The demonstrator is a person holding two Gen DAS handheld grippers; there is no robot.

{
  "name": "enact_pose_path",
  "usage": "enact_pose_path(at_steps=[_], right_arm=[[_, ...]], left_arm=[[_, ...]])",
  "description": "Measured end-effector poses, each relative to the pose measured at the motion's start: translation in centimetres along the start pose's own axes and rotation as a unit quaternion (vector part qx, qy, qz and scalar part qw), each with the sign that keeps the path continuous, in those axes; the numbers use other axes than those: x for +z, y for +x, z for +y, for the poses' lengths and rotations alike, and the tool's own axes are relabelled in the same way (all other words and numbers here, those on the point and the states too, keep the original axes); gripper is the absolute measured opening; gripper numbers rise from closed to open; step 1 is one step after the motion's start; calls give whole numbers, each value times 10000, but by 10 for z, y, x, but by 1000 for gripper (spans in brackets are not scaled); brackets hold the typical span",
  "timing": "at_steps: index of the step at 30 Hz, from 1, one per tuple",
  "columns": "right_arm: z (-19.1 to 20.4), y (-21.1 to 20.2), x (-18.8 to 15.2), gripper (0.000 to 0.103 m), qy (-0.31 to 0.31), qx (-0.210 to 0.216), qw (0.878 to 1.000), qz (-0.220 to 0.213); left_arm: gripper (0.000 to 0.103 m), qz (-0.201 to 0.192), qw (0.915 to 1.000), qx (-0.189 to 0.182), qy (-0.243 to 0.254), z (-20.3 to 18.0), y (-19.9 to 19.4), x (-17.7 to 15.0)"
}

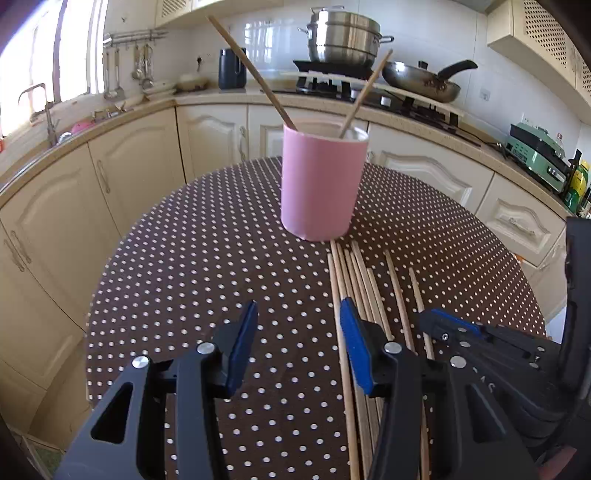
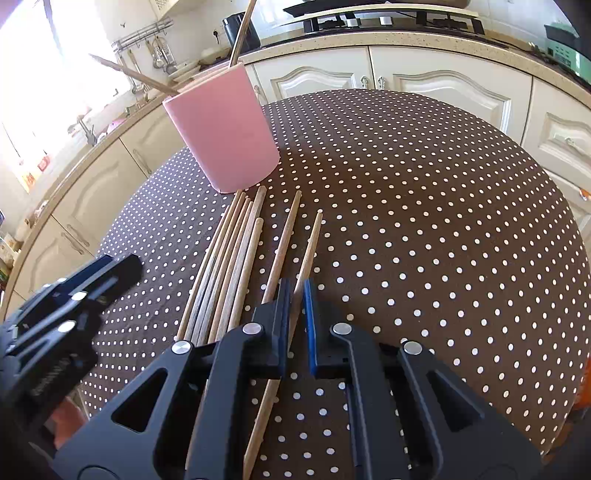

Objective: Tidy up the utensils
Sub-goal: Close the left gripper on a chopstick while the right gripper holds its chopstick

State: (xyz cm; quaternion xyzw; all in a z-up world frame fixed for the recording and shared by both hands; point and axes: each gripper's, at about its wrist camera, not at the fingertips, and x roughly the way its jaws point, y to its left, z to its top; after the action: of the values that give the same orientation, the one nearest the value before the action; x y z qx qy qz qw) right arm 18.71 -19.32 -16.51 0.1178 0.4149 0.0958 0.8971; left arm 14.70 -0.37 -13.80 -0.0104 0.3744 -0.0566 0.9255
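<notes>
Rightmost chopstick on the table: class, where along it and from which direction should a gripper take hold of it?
Grip the rightmost chopstick on its shaft, coming from above with a pad on each long side. It lies flat on the table, slightly apart from the others, so both sides are free. The right gripper is shut on it exactly this way.

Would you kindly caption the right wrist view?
Right gripper shut on the rightmost chopstick beside the pink cup.

Steel stockpot (image 1: pixel 345 35) and frying pan (image 1: pixel 421 83) on stove; dotted tablecloth (image 1: pixel 184 240).
</notes>
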Motion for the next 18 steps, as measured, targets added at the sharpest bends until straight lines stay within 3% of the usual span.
enact_pose_path(at_steps=[8, 18], right_arm=[[-12, -10, -4, 8, 71, 163, 9998, -47], [-20, -14, -7, 8, 169, 331, 9993, 50]], left_arm=[[46, 675, 9977, -9, 32, -9, 35, -3], [52, 918, 9956, 183, -8, -14, 54, 6]])
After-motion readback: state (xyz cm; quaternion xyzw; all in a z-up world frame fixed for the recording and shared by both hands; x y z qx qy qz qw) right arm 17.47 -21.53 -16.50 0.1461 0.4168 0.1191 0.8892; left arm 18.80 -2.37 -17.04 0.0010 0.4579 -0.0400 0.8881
